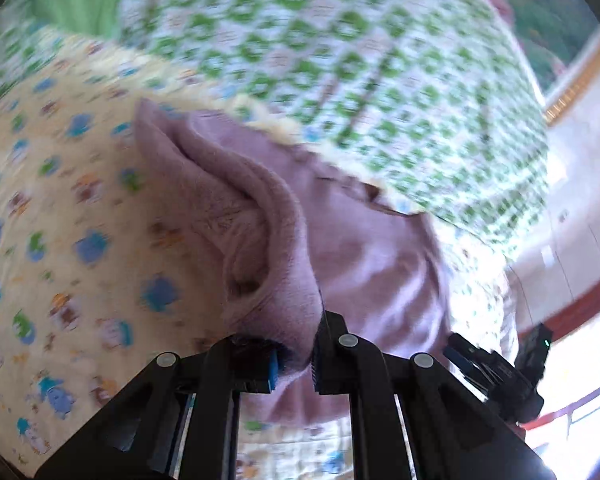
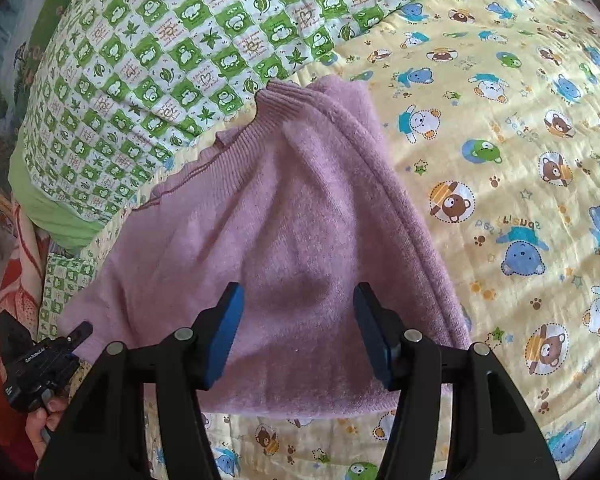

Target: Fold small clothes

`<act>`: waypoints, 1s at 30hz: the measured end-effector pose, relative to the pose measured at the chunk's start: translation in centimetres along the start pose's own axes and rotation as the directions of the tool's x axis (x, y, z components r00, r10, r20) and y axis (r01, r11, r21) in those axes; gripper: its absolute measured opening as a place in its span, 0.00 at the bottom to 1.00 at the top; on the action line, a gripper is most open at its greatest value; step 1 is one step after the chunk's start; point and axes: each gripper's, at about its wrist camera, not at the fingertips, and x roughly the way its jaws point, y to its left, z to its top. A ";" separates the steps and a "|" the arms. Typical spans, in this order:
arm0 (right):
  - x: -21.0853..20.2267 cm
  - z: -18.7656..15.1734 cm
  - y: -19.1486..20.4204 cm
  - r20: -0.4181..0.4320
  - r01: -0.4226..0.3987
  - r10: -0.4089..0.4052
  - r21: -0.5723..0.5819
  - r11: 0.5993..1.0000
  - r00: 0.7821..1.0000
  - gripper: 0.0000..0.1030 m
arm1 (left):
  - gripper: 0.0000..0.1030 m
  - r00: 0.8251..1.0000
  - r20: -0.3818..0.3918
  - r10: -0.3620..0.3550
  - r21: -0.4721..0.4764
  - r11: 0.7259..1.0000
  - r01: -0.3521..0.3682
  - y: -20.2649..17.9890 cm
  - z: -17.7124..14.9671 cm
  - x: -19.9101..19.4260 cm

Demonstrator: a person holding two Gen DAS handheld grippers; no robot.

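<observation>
Pink sweater (image 2: 284, 216) lies on the bed quilt (image 2: 500, 128), under our spread right tongs (image 2: 298, 332). Our left tongs (image 1: 294, 354) pinch its edge; a shallow bite could slip and undo the fold.

Fuzzy pink sweater (image 2: 300, 220) lies partly folded, rumpled.

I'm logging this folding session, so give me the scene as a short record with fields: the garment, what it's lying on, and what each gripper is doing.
garment: pink knit sweater, partly folded, ribbed collar away from the right camera
surface: yellow bear-print quilt
nearby: green checked quilt beyond the collar
left gripper: shut on a raised fold of the sweater
right gripper: open, fingers astride the sweater's near edge, gripping nothing
image quality: left wrist view is motion-blurred
</observation>
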 end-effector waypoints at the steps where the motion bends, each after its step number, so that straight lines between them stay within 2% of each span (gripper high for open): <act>1: -0.2 0.1 0.0 0.005 -0.004 0.004 0.001 1.000 1.000 0.57 | 0.09 1.000 -0.004 -0.020 0.039 0.999 0.020 -1.4 -0.2 0.2; 3: -0.6 0.4 0.1 0.012 -0.010 0.010 -0.003 1.000 1.000 0.57 | 0.09 0.997 -0.033 -0.074 0.133 0.988 0.078 -4.5 -0.8 1.3; 6: -1.1 1.0 0.1 0.021 -0.029 0.029 -0.011 1.000 0.999 0.57 | 0.09 0.982 -0.136 -0.129 0.227 0.961 0.158 -8.0 -2.7 4.4; 9: -0.7 2.0 0.3 0.016 -0.057 0.057 -0.015 0.998 0.998 0.57 | 0.09 0.967 -0.231 -0.108 0.265 0.949 0.169 -9.1 -4.9 7.7; 12: 0.6 3.2 1.1 -0.012 -0.097 0.096 -0.038 0.995 0.995 0.57 | 0.09 0.956 -0.279 -0.086 0.238 0.959 0.156 -8.6 -6.0 9.9; 17: 4.0 4.7 3.9 -0.097 -0.191 0.181 -0.100 0.977 0.979 0.58 | 0.10 0.951 -0.291 -0.107 0.202 0.964 0.170 -7.8 -5.7 10.3; 26: 10.6 6.7 7.7 -0.211 -0.284 0.251 -0.142 0.948 0.945 0.60 | 0.10 0.948 -0.292 -0.129 0.178 0.966 0.187 -6.9 -5.6 9.6; 30: 13.6 7.3 8.6 -0.262 -0.334 0.301 -0.093 0.938 0.917 0.59 | 0.10 0.947 -0.299 -0.119 0.177 0.968 0.177 -6.5 -5.8 9.5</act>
